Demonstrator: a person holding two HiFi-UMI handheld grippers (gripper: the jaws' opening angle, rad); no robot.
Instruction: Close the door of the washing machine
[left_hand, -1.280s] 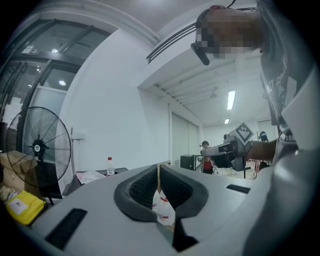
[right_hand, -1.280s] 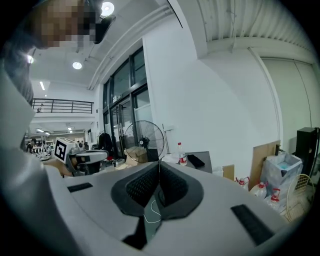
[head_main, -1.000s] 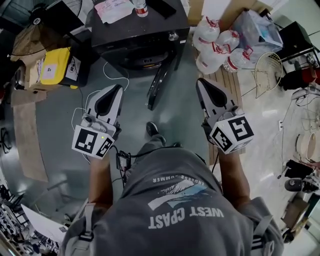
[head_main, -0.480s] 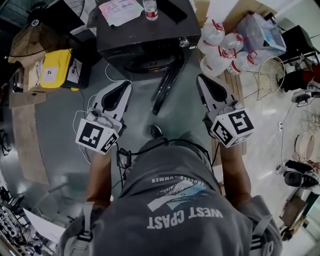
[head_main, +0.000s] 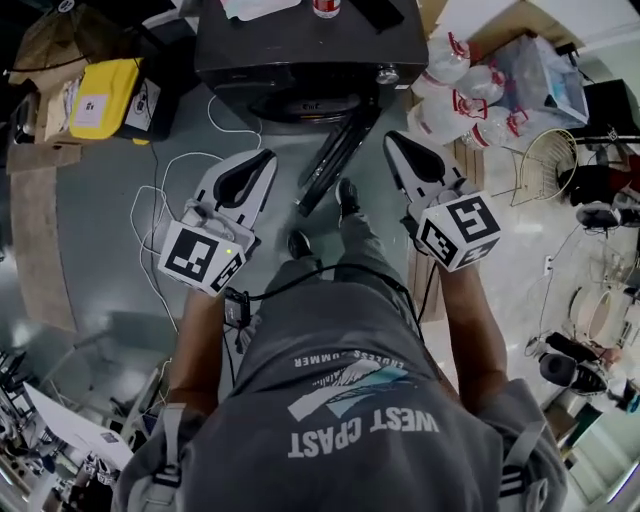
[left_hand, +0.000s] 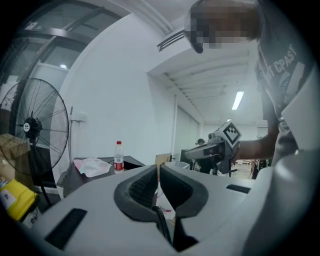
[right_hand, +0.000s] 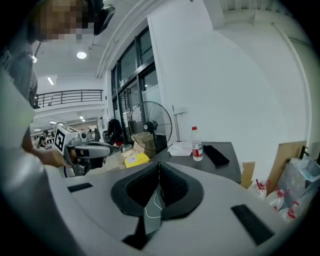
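Observation:
The black washing machine (head_main: 310, 60) stands at the top of the head view. Its dark door (head_main: 335, 160) hangs open and swings out toward me. My left gripper (head_main: 264, 158) is shut and empty, a short way left of the door's free edge. Shut and empty as well, my right gripper (head_main: 393, 140) hovers just right of the door. Neither touches it. In the left gripper view the closed jaws (left_hand: 158, 168) point over the machine's top (left_hand: 97, 170). The right gripper view has its closed jaws (right_hand: 159, 165) aimed at that top (right_hand: 225, 165), which bears a water bottle (right_hand: 197, 143).
Several big water jugs (head_main: 465, 100) sit right of the machine, with a wire basket (head_main: 545, 160) beyond. A yellow box (head_main: 100, 95) and a standing fan (left_hand: 32, 130) are to the left. A white cable (head_main: 160, 200) trails on the floor. The person's shoe (head_main: 347, 195) is beside the door.
Both grippers have moved forward and lower toward the washing machine, still shut. The person has stepped closer, and one foot is now beside the open door.

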